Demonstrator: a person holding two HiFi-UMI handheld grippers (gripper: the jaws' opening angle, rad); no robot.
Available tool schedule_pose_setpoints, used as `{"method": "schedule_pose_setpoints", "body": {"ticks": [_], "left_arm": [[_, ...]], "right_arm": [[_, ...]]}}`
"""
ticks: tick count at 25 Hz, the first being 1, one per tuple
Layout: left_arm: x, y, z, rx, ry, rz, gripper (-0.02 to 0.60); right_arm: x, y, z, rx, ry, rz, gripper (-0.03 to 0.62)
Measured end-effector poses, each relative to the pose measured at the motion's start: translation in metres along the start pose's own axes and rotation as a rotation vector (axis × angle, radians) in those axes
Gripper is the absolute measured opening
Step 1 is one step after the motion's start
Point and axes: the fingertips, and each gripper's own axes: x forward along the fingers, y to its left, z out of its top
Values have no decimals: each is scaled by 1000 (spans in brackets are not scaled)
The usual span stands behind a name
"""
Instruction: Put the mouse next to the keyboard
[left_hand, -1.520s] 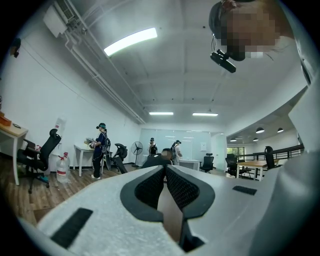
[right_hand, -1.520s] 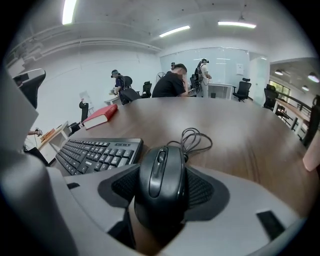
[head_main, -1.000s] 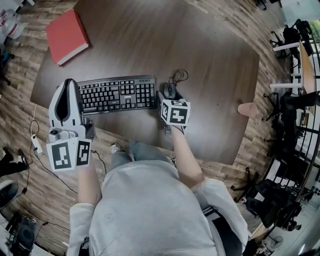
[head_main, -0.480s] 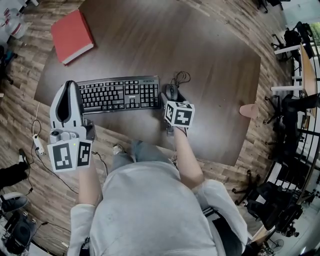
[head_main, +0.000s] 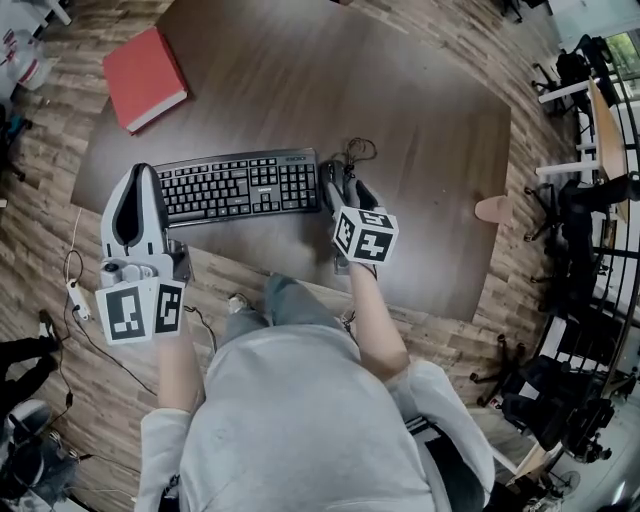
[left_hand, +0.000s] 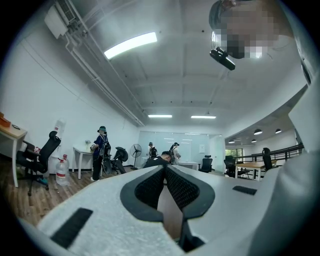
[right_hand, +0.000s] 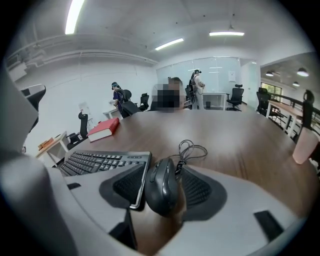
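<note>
— Arm positions?

— Right forearm extended forward from the body, with the right gripper (head_main: 343, 182) low over the table (head_main: 420, 120) and aimed away from the person. The left gripper (head_main: 140, 170) is held off the table's near-left edge, beside the left end of the keyboard (head_main: 235, 187), aimed at the room rather than the desktop.

— Jaw condition?

— Left: tips together, nothing between them. Right: jaws spread to the width of the mouse (right_hand: 161, 190), one pad against each of its sides.

— Mouse details?

— Black, rounded, resting on the wood just beside the keyboard's right end. Its cable (head_main: 357, 152) lies coiled on the table just beyond it.
</note>
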Motion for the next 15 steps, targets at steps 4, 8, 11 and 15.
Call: {"method": "schedule_pose_setpoints", "body": {"ticks": [4, 8, 11, 15], "left_arm": [[-10, -1, 6, 1, -12, -16, 23], [-22, -2, 11, 5, -20, -34, 23], [-32, -2, 15, 10, -22, -48, 23], [-47, -3, 21, 18, -27, -68, 23]], "right_arm": [[-21, 11, 6, -20, -59, 12, 80], [-41, 31, 13, -68, -123, 52, 20], [-56, 46, 19, -105, -166, 70, 18], [-79, 66, 27, -155, -225, 83, 18]]}}
